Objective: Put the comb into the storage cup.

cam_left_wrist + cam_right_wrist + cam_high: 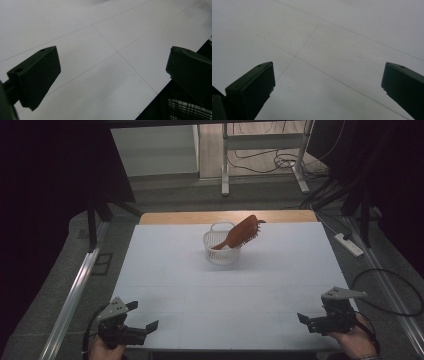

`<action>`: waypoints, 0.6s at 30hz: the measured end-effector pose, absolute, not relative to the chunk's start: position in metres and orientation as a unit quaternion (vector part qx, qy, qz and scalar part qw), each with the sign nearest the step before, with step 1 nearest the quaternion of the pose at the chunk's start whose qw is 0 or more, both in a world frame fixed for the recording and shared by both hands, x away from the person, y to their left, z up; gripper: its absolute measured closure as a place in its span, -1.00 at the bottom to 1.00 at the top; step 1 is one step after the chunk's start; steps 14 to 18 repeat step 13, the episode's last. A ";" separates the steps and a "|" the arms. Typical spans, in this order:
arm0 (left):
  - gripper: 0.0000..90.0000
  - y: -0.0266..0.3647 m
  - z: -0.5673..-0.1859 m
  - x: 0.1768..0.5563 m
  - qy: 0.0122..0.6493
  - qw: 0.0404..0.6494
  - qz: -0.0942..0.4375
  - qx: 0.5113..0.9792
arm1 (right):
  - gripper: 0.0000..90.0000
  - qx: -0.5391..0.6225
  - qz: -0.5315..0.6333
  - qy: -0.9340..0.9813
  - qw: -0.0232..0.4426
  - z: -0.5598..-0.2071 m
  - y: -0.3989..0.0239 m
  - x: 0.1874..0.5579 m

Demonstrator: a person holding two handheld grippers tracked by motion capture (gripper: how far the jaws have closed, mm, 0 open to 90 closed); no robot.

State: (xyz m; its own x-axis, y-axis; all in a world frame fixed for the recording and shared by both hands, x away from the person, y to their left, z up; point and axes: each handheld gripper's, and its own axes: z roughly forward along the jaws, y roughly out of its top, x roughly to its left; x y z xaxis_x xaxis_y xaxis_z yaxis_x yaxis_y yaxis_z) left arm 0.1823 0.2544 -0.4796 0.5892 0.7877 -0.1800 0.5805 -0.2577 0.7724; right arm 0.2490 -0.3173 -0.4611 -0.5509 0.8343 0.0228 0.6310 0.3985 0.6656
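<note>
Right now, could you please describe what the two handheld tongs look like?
Both are black. The left tongs and the right tongs each carry a grey three-cornered plate on top, and a black cable trails from each. In the gripper views their jaws are chunky, matte black blocks with slanted faces and small round holes near the tips. No lettering is readable on them. A bit of checked fabric shows below the table edge.

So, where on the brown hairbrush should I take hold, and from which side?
Probably the hairbrush at its wide head, which sticks out above the rim of the white basket toward the right; its handle end sits down inside. Coming from above right, with the hand-held gripper on the right, looks easiest.
</note>
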 end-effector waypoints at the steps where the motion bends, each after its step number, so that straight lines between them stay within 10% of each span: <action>1: -1.00 0.254 -0.480 0.182 0.437 0.425 0.122 0.784 | -1.00 0.446 0.319 0.821 0.159 -0.461 -0.317 0.249; 18: -1.00 0.254 -0.480 0.183 0.438 0.425 0.118 0.783 | -1.00 0.459 0.311 0.815 0.167 -0.458 -0.323 0.242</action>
